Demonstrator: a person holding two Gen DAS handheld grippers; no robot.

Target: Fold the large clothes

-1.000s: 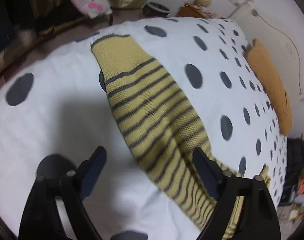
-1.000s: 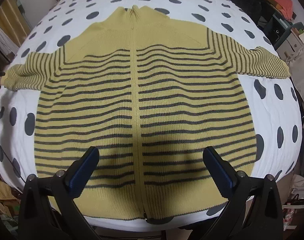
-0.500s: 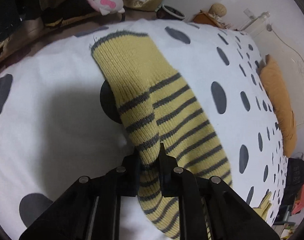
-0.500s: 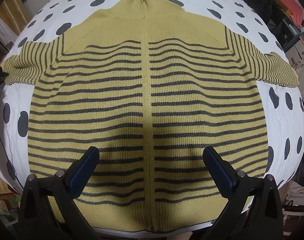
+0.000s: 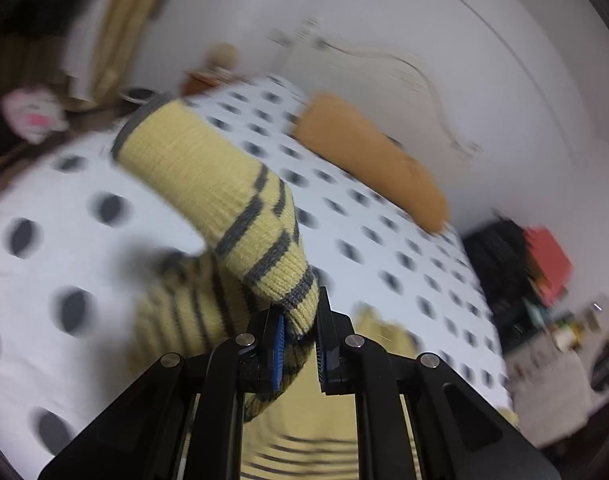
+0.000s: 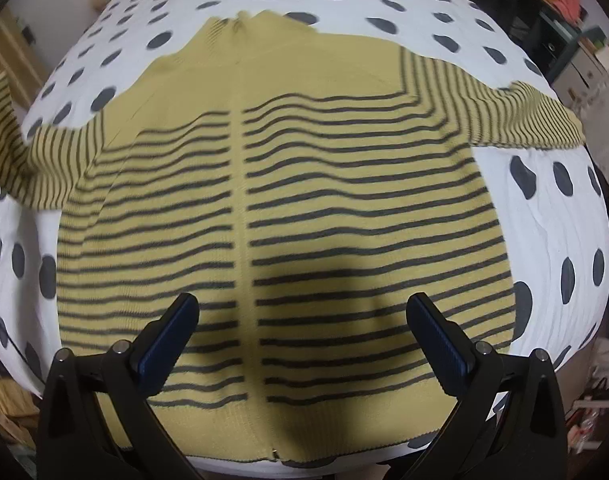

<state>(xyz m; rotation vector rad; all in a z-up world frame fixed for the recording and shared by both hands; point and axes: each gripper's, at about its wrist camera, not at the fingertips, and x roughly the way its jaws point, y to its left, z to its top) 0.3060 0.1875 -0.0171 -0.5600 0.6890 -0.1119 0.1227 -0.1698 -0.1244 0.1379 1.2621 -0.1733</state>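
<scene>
A yellow sweater with dark grey stripes [image 6: 304,208] lies flat, front up, on a white bed with dark dots [image 6: 564,216]. My left gripper [image 5: 298,340] is shut on the sweater's left sleeve [image 5: 224,196] and holds it lifted off the bed, cuff end arching away. That raised sleeve shows at the left edge of the right wrist view [image 6: 4,140]. My right gripper [image 6: 304,336] is open and empty, hovering over the sweater's lower body near the hem. The right sleeve [image 6: 504,116] lies spread on the bed.
An orange pillow [image 5: 376,160] lies by the white headboard [image 5: 424,76]. A pink and white plush [image 5: 32,114] sits on the floor beyond the bed. Dark bags and a red item [image 5: 544,256] stand beside the bed.
My left gripper closed on the sleeve, then lifted it off the bed and swung towards the sweater's body. My right gripper moved closer over the lower body and stayed open.
</scene>
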